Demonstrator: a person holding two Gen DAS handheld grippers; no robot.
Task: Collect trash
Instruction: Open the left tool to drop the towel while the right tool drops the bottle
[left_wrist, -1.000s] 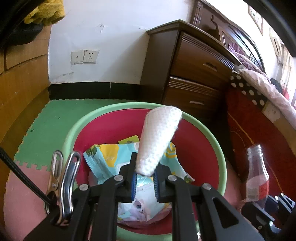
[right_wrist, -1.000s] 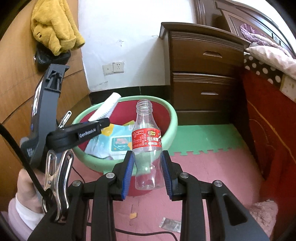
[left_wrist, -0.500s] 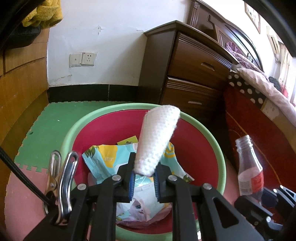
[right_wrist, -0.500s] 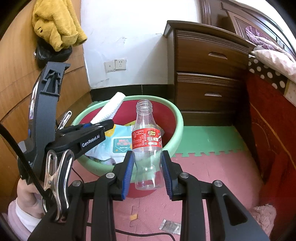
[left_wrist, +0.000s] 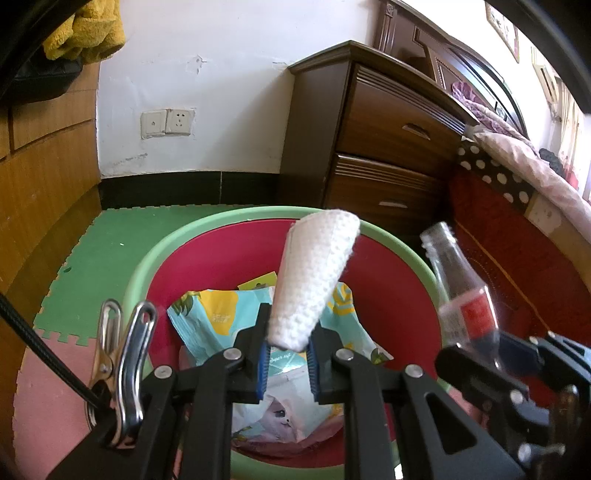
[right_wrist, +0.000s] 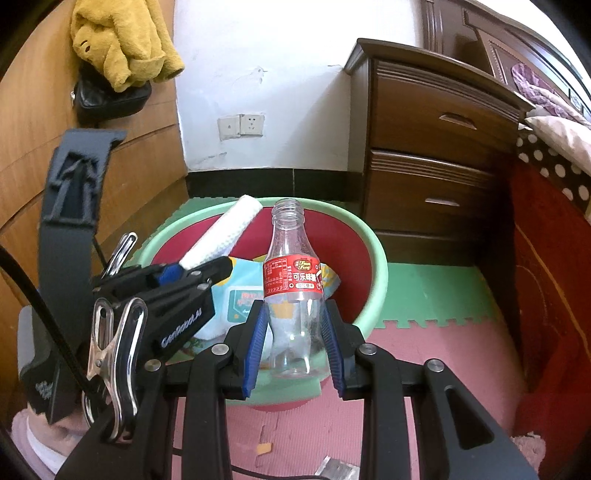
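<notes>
I am looking into a bedroom in someone's home. A dark wooden nightstand (right_wrist: 436, 155) with two drawers stands against the white wall, and a bed (left_wrist: 517, 155) with pink bedding and a carved headboard sits beside it. Green and pink foam mats (right_wrist: 443, 332) cover the floor, a wall socket (right_wrist: 242, 125) sits low, and a yellow garment (right_wrist: 122, 40) hangs on the wooden panelling.

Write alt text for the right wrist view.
The right gripper holds an empty clear bottle upright before a green basin of wrappers. At left, the left gripper holds a white paper roll over it.
</notes>
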